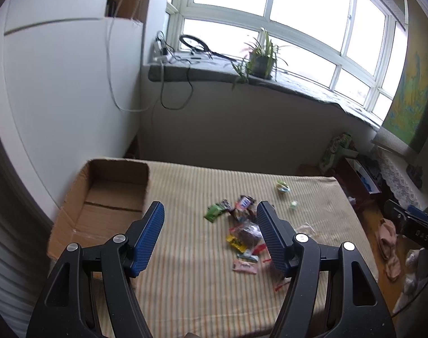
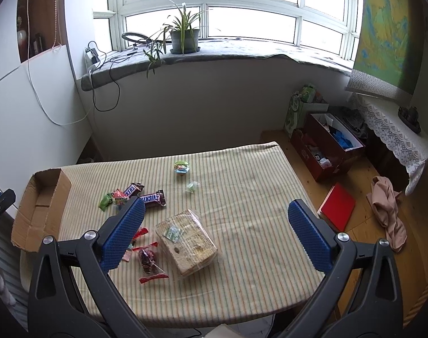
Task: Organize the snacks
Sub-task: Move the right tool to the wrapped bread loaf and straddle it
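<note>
Left wrist view is motion-blurred; snack pile [image 1: 246, 233] labels unreadable there, individual wrappers hard to separate. The right finger [image 1: 271, 239] of the left gripper [image 1: 211, 236] covers part of the pile. The right gripper [image 1: 410, 222] shows only partly at frame edge; jaw state indeterminate from this view.

Right wrist view: the left finger [image 2: 123, 233] of the right gripper [image 2: 216, 233] hides part of the red-wrapped candies [image 2: 146, 253] and the wrappers behind it. Cracker pack [image 2: 185, 242] label print too small to read. Small clear packet [image 2: 192, 186]: contents not identifiable. Cardboard box [image 2: 39, 214] interior only partly visible. Both grippers' handles cut off by bottom edge.
</note>
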Demonstrator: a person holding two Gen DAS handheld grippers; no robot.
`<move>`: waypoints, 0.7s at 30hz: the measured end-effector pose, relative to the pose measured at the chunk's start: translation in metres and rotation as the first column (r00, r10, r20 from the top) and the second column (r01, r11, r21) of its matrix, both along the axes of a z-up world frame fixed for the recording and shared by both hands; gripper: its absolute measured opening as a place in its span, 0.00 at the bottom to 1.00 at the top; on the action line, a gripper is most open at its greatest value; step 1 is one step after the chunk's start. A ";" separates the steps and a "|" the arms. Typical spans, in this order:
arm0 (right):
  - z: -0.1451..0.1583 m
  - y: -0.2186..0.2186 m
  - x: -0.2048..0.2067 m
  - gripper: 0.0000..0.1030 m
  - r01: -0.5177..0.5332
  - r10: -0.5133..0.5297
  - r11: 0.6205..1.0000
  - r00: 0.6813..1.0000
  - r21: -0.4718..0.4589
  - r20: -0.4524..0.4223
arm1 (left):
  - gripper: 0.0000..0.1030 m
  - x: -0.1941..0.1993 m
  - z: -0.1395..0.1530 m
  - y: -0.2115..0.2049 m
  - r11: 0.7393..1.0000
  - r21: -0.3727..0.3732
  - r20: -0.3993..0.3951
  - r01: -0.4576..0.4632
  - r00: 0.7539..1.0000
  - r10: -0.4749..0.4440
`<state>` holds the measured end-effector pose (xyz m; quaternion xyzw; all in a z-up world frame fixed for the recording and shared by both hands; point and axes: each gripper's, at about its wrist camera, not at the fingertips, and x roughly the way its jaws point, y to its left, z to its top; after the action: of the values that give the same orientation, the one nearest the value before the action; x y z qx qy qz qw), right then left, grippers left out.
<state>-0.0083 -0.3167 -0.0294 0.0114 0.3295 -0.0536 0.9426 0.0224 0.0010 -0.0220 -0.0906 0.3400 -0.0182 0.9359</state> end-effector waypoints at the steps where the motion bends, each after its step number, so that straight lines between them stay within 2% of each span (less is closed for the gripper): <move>1: -0.002 -0.001 0.002 1.00 -0.007 0.007 1.000 1.000 -0.006 -0.010 | 0.66 0.003 -0.004 -0.001 1.000 -0.018 -0.019 0.017 1.000 -0.017; 8: -0.022 -0.011 0.014 1.00 -0.061 0.061 0.998 0.996 0.003 -0.070 | 0.66 0.012 -0.031 -0.008 0.988 -0.128 -0.106 0.086 0.989 -0.100; 13: -0.039 -0.018 0.020 1.00 -0.089 0.096 0.994 0.988 0.064 -0.120 | 0.66 0.015 -0.044 -0.012 0.984 -0.143 -0.150 0.102 0.981 -0.123; 21: -0.057 -0.009 0.023 1.00 -0.130 0.137 0.990 0.975 0.053 -0.177 | 0.66 0.017 -0.059 -0.010 0.980 -0.157 -0.193 0.118 0.970 -0.148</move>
<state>0.0151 -0.3259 -0.0864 0.0035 0.4143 0.0157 0.9100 0.0397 -0.0089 -0.0813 -0.1365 0.4369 -0.0964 0.8838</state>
